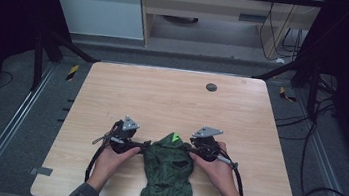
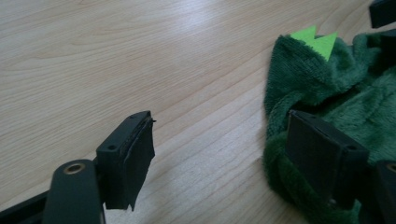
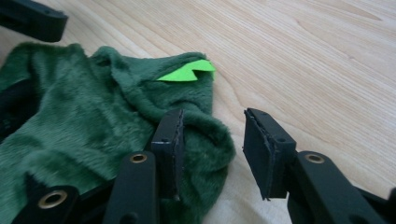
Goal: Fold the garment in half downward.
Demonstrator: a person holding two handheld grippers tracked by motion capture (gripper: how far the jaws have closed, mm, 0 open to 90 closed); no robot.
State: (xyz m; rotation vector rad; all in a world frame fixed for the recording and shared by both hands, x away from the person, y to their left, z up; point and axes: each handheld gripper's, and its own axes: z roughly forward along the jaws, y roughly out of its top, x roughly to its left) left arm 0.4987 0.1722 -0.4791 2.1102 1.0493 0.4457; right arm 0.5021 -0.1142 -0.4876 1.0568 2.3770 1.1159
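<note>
While both grippers flank it, status as follows:

garment: green plush garment (image 1: 168, 175) lies on the near edge of the table (image 1: 172, 98), between the two hands, long axis running toward the person; bright green tab (image 1: 175, 138) at its far end.

left gripper: left gripper (image 2: 219, 140) sits at the garment's left upper edge. Jaws are well apart; one rests on or just over the plush rim, the other over bare wood. Nothing pinched.

right gripper: right gripper (image 3: 212, 149) is at the right upper edge. Jaws are partly apart, straddling a fold of plush (image 3: 210, 135); the inner pad touches the fabric, the outer pad stands off it over the wood. No grip yet, as far as I can judge.

step: looks like the pick-up approach, both grippers lining up on the top corners (probably to lift or spread it).

next move: each needs a fold properly between the pads before clamping. Left needs to slide further onto the fabric. Edges are thick and floppy, so a shallow bite could slip.

hidden: left gripper's right-hand jaw is partly cut off at the frame edge, so contact under it is unclear. Dark patches on the garment in the high view may be holes or shadow, can't tell. Garment type also unclear.
</note>
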